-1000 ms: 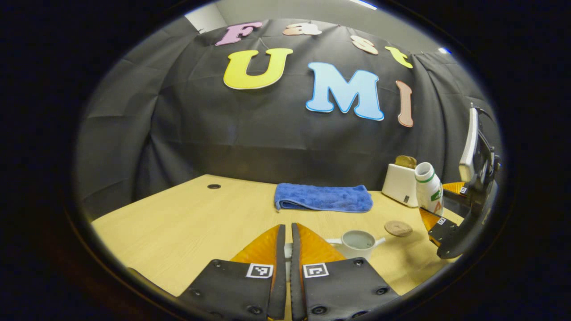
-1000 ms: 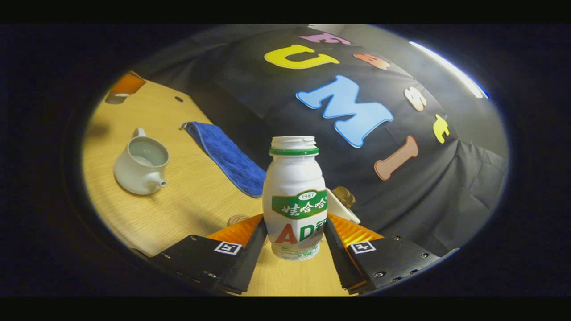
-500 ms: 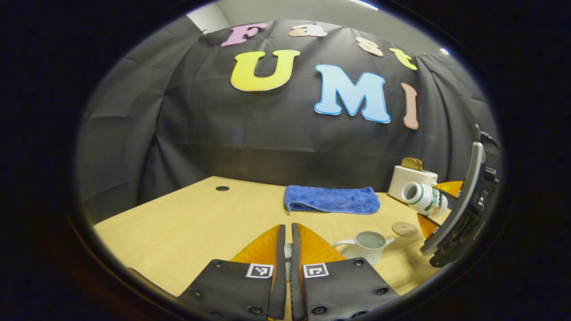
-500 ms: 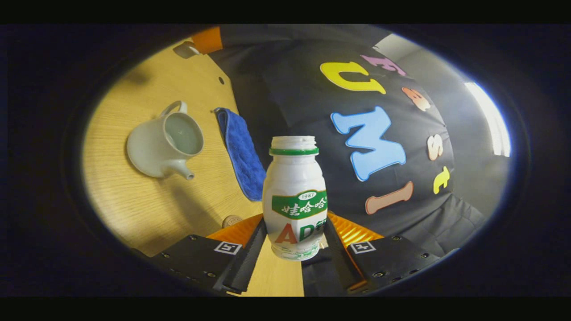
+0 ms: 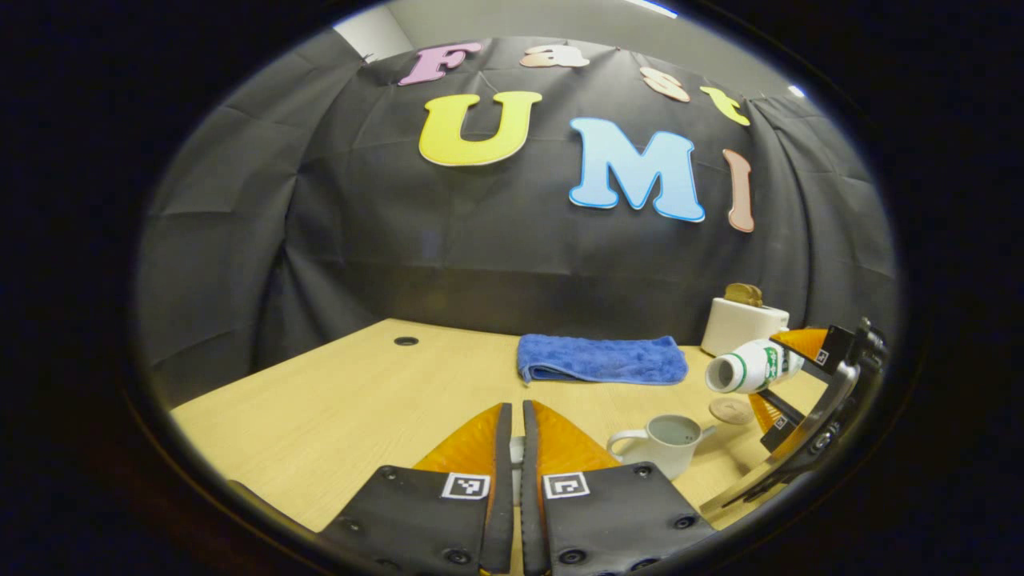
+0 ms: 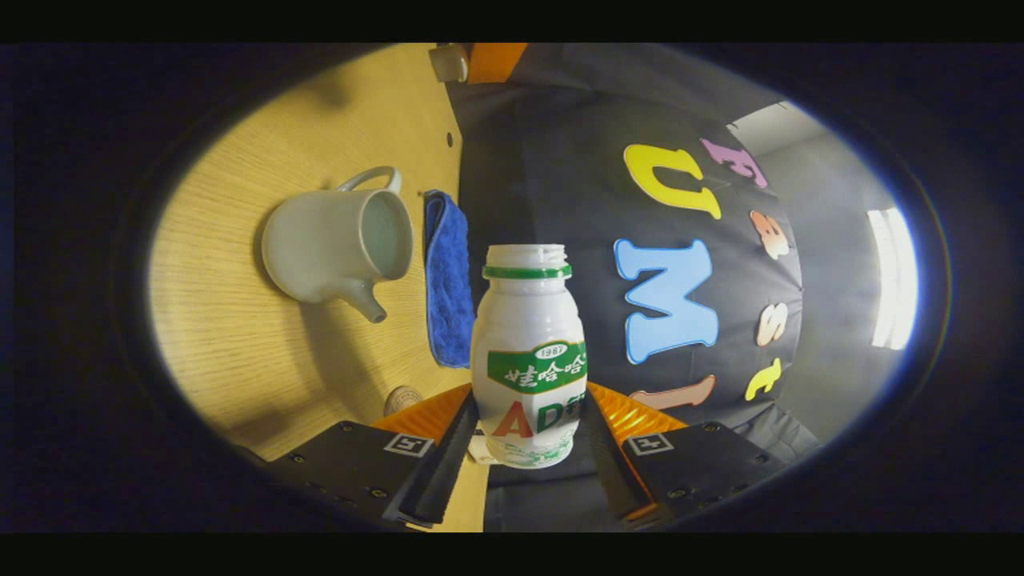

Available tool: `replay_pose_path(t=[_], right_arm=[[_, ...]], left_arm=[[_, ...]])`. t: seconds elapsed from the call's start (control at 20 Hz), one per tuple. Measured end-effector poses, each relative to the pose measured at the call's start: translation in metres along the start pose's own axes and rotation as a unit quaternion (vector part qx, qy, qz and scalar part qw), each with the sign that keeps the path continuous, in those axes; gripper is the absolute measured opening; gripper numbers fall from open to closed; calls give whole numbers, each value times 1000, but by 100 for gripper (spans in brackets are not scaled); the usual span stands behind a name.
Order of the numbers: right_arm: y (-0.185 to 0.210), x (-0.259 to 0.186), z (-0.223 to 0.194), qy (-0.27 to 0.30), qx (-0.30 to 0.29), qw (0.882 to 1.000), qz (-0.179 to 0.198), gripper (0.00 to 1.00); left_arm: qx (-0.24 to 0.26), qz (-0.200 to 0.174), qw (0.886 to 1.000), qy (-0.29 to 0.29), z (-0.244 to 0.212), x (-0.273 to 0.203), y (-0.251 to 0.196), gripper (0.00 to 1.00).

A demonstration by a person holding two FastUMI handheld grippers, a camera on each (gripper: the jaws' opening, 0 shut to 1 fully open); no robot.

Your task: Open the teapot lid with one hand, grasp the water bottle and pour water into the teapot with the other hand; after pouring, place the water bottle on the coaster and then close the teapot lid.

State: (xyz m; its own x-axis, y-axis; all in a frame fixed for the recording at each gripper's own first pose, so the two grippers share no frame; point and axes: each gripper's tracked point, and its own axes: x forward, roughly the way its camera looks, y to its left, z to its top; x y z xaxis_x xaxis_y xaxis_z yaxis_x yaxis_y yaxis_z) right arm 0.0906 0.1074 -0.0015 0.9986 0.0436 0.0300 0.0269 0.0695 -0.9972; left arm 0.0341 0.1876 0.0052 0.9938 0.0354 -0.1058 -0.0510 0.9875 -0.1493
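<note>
On the table (image 5: pixel 336 392), toward its right side in the left gripper view, stands the teapot (image 5: pixel 666 442), white, lid off, its mouth bare, handle to the left and spout to the right. Above and to the right of it hangs the bottle (image 5: pixel 752 370), tipped almost flat, its uncapped mouth turned left toward the pot but still off to the pot's right. The right gripper (image 5: pixel 788 376) has the bottle by its lower half. The round coaster (image 5: pixel 731 410) lies on the table just behind the pot's spout, under the bottle. Behind it a white holder (image 5: pixel 740 325) stands by the cloth wall, and a folded blue towel (image 5: pixel 602 359) lies along the back of the table.

In the right gripper view the right gripper (image 6: pixel 528 436) has both fingers pressed on the bottle (image 6: pixel 528 352), one on each side of its lower body. The scene there is rolled sideways: the teapot (image 6: pixel 336 240) lies to the upper left, its opening facing right, the towel (image 6: pixel 448 280) beside it, and the coaster (image 6: pixel 402 398) shows near the left finger.

The left gripper (image 5: pixel 512 436) is held low at the near edge of the table, its fingers nearly together. A small pale thing shows in the slit between them; whether it is the lid I cannot tell.
</note>
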Motion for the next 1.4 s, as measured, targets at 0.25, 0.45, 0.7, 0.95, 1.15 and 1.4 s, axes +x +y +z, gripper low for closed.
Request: replay_pose_path(t=[0.25, 0.45, 0.7, 0.95, 1.15, 1.4], right_arm=[[-1, -3, 4, -10, -44, 999, -18, 73], [-2, -1, 1, -12, -61, 998, -25, 73], [-1, -6, 3, -21, -86, 995, -36, 73], [-4, -9, 7, -27, -101, 994, -44, 73], [-4, -8, 7, -29, -104, 993, -46, 73], [-7, -6, 6, -30, -113, 992, -51, 73]], left_arm=[[-3, 0, 1000, 3, -2, 2, 1, 11], [-3, 2, 1000, 2, -2, 1, 3, 11], [-1, 2, 1000, 2, -2, 1, 3, 14], [1, 3, 1000, 2, 0, 0, 3, 14], [0, 2, 1000, 2, -1, 0, 2, 14], [1, 1, 1000, 3, -1, 1, 1, 10]])
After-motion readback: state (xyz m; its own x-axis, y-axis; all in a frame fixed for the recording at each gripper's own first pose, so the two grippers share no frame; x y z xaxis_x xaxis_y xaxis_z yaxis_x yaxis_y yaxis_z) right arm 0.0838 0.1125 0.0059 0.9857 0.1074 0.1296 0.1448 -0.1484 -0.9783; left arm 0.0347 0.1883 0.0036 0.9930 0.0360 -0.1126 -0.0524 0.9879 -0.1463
